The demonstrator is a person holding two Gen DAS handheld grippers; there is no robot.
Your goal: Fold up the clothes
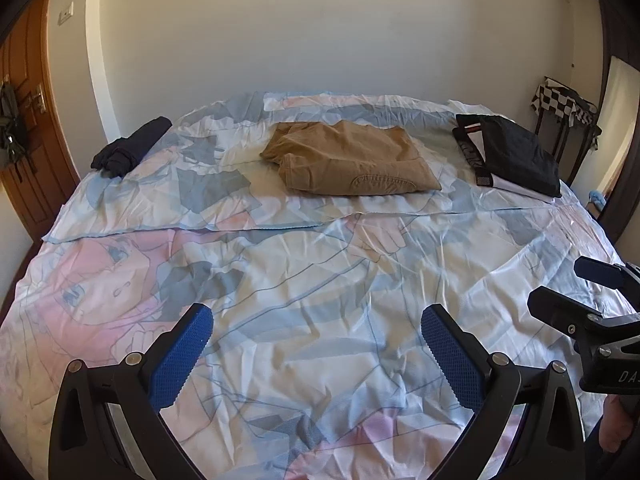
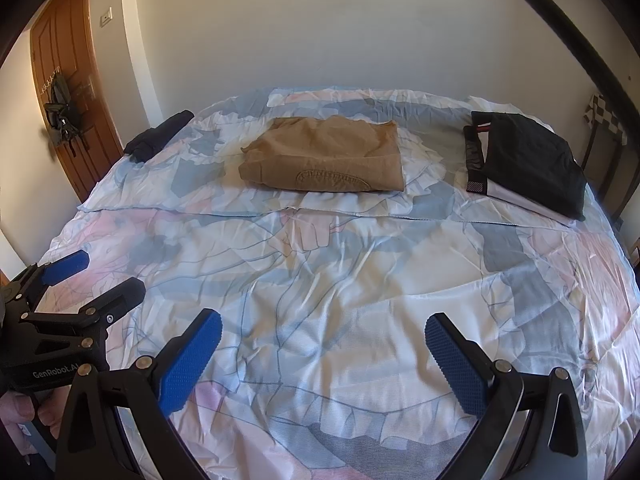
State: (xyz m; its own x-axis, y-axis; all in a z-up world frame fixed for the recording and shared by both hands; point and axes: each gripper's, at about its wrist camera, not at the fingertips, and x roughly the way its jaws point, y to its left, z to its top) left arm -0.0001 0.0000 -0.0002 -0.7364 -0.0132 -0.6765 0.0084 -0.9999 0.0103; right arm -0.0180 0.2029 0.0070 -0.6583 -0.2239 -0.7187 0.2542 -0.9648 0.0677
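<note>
Lying near the far end of the bed, up by the wall, are three piles of clothes: a folded tan cotton pair of shorts (image 1: 352,160) in the middle, a rolled dark navy cloth bundle (image 1: 130,148) far to the left, and a flat black folded garment on top of white and striped ones (image 1: 516,156) to the right. All three are sitting well apart from each other.

Both claws are hanging over the near part of the bed, tipping downward. The left gripper (image 1: 316,356) is standing wide with nothing between its blue bumpy pads. The right gripper (image 2: 322,360) is standing wide and holding nothing too.

Reaching in could be going wrong in a few ways. A pad could be catching the loose sheet instead of a garment. Grabbing the tan shorts by one layer could be pulling the fold apart. The two claws are hanging close together, so they could be bumping.

The wrinkled pastel cartoon-print bedsheet (image 1: 320,280) is covering the whole bed. A plain cream wall (image 1: 320,32) is standing behind it, a brown wooden door (image 2: 68,80) is at the left, and a dark chair with a checkered cloth (image 1: 564,112) is at the right.
</note>
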